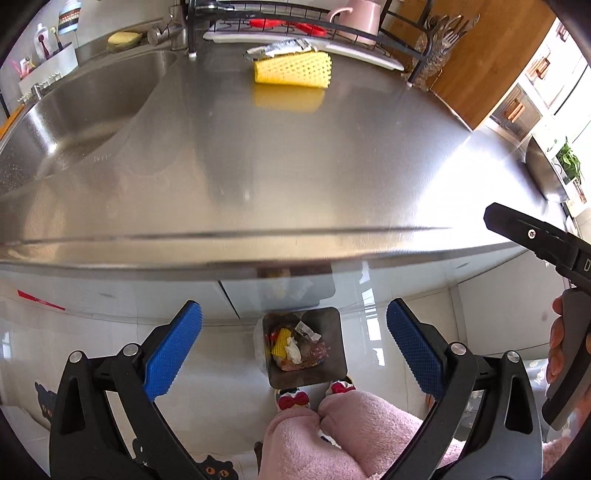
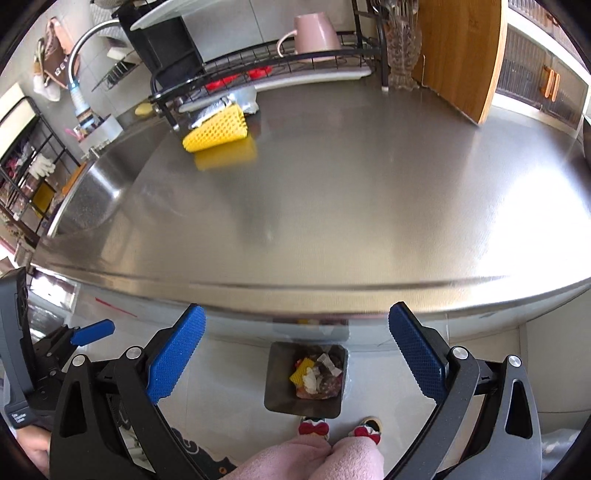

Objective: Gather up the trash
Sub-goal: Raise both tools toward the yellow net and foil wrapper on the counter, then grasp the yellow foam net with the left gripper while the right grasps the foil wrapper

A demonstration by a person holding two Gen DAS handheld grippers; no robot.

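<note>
**Two pieces left at the far edge, both easy to fumble**

Nearest, at the bottom of both views, the left gripper (image 1: 293, 345) and the right gripper (image 2: 295, 347) each stand with blue pads wide apart and nothing between them. Below them, in the lower centre of the frame, the open trash bin (image 1: 334, 373) sits on the floor against the cabinet, already holding mixed rubbish, just beyond the person's slippers (image 1: 293, 400).

Beyond lies the bare steel counter (image 1: 295, 166), with the sink (image 1: 74, 110) at the left.

Farthest, near the upper centre of the left view, the yellow foam net (image 1: 293, 69) rests on the counter, touching a crumpled silver wrapper (image 1: 280, 48) that lies against the dish rack (image 1: 295, 22).

Likely risks: the foam is light and springy, so a shallow pinch could let it pop free. The wrapper tucks toward the rack tray, so a finger may catch the wire. Anything released short of the bin lands on the floor by the slippers.
</note>
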